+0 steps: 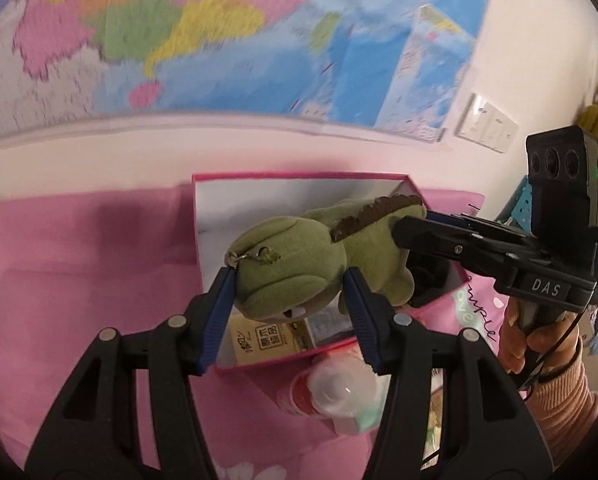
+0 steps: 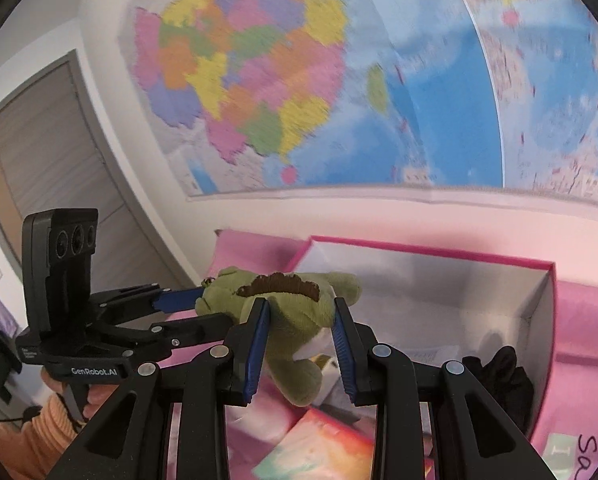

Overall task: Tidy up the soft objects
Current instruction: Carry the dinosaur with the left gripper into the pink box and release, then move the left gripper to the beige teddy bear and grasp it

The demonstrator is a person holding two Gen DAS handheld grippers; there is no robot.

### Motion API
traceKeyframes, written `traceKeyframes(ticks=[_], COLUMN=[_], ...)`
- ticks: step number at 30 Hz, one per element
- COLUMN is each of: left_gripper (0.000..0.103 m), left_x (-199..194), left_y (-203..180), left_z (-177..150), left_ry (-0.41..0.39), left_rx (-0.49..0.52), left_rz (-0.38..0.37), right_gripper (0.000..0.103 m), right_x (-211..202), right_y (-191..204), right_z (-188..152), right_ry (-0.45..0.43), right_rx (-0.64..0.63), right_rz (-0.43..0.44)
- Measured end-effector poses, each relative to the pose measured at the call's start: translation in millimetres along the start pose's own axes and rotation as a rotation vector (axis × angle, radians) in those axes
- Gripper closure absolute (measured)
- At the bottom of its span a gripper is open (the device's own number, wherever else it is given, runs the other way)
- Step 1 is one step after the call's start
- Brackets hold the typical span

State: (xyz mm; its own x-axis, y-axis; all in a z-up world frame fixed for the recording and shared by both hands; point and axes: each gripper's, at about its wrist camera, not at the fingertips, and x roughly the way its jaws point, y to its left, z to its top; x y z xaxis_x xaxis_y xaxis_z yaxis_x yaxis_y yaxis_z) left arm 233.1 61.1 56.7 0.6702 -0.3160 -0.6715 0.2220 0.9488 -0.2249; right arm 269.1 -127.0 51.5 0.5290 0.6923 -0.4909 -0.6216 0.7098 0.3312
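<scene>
Green plush dinosaur (image 1: 299, 264) at frame centre: light, squashy. Left gripper (image 1: 289, 300) jaws pinch its head, right gripper (image 2: 299, 344) jaws its body. Grip the bulk, not limbs, above the pink box (image 1: 299, 178).

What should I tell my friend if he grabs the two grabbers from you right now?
Left gripper: shut on the green plush dinosaur's head end.
Right gripper: shut on the same toy's body, near the brown back ridge.
The toy is carried by both grippers above the open pink box, which sits on the pink cloth.
Already in the box: a dark soft item in one corner and some packets.
Done: the toy is picked up and brought over the box.
Left: lower it in, open both grippers, then look at the bottle and other things beside the box.
</scene>
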Motion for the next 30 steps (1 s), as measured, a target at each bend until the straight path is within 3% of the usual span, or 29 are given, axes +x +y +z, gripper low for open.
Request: traceKeyframes(ticks=[6,12,20,30], left_gripper=[0.046,0.046,0.046,0.046], left_x=[28,24,-14,-68], left_y=[12,9,3,-33], left_z=[4,0,-13,-40], left_ry=[0.038,0.012,-0.061,-0.138], left_rx=[-0.038,-0.034,-0.015,0.061], left_rz=[0.028,0.049,0.032,-0.068], right_gripper=[0.071,0.064,0.058,0.043], right_x=[33,59,29,-42], right_y=[-25,-35,-30,-8], right_z=[1,-1,-12,-24], right_ry=[0.054,0.110,0.096,0.024], right_rx=[0.054,0.076,0.061,0.043], right_rz=[-0.017,-0.098,-0.079,0.024])
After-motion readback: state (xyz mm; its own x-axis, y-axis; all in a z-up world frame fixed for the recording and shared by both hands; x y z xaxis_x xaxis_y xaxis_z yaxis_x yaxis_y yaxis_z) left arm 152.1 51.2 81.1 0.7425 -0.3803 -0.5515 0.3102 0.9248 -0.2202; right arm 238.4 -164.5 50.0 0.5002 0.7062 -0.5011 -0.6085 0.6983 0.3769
